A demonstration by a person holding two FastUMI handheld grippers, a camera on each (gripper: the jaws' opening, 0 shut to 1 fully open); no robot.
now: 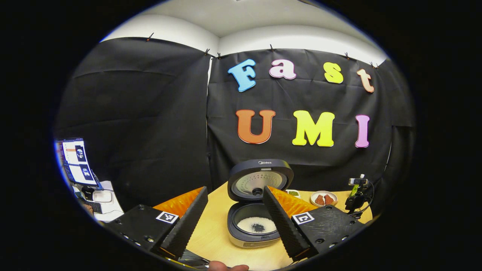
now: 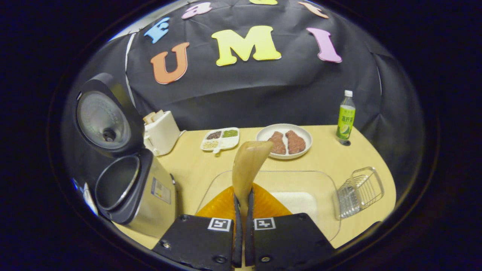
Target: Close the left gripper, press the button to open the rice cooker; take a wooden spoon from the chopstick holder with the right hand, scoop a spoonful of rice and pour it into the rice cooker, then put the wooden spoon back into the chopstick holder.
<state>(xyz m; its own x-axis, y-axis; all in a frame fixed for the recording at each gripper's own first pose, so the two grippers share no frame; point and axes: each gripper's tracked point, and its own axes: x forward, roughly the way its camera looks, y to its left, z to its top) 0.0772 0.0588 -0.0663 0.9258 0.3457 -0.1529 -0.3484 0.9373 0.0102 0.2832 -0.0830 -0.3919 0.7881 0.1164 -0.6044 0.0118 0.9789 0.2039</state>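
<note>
Right gripper view: the right gripper [image 2: 243, 205], nearest the lens, is clenched on the handle of the pale wooden spoon [image 2: 248, 162], whose bowl rises upright above a clear plastic tray [image 2: 324, 184]. The tray holds a patch of white rice [image 2: 297, 201] and an orange ridged insert [image 2: 218, 205]. To the left stands the open silver-and-black rice cooker [image 2: 143, 188], lid raised; its inner pot looks dark from this angle. Beyond lie a white divided dish [image 2: 220, 139] of small seasonings, a white plate [image 2: 263, 133] bearing two reddish meat pieces [image 2: 286, 142], a green-labelled bottle [image 2: 345, 118] and a wire chopstick holder [image 2: 359, 192].

Left gripper view: the left gripper [image 1: 235, 214] is released, fingers spread, with the cooker between them; white rice with a dark spot lies in its pot [image 1: 258, 225]. The lid reads "Midea".
</note>
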